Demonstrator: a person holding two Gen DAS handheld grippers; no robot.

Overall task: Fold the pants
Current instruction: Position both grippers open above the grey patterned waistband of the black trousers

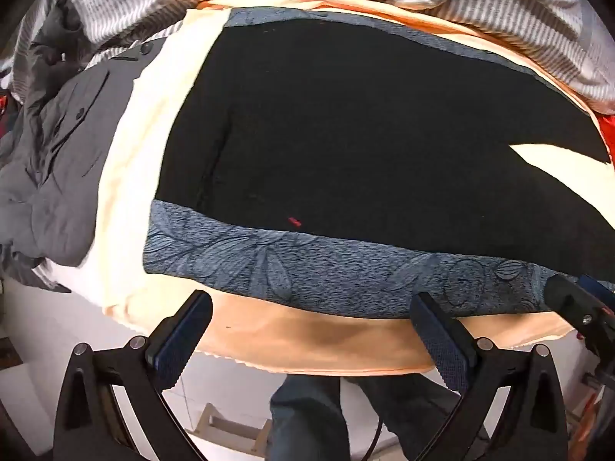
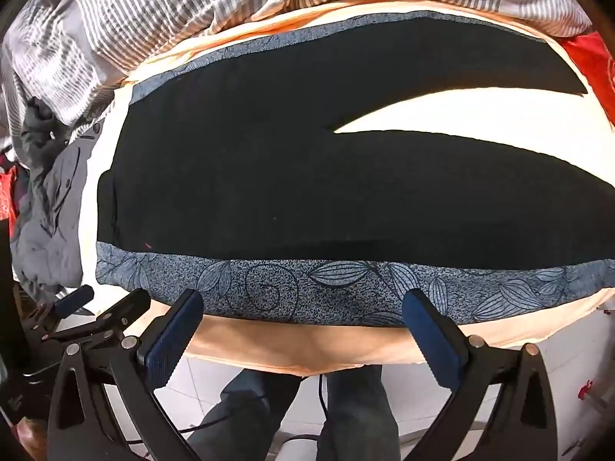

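Ahead of both sets of jaws, the black pants [image 2: 269, 176] lie spread flat on a peach sheet [image 2: 300, 349], their blue leaf-patterned side band [image 2: 346, 292] running along the edge nearest you. Your left gripper [image 1: 311, 330] stands released, jaws wide apart, nothing between them; its right fingertip [image 1: 430, 311] sits at the near edge of the band, though contact cannot be confirmed, and its left fingertip is just short of the sheet's edge. Your right gripper [image 2: 303, 326] is likewise released and empty, both tips level with the near edge of the band. In the right wrist view, the two pant legs part beyond and to the right of the jaws, with a wedge of sheet showing between them. The waist end lies beyond and to the left of your left jaws. A small red mark [image 1: 295, 222] shows on the black cloth just above the band. Further left of the jaws sits crumpled grey clothing [image 1: 57, 146]; beyond the pants, a grey-and-white striped cover [image 2: 173, 11] is bunched. Your right gripper's tip [image 1: 572, 303] appears at the right edge of the left wrist view
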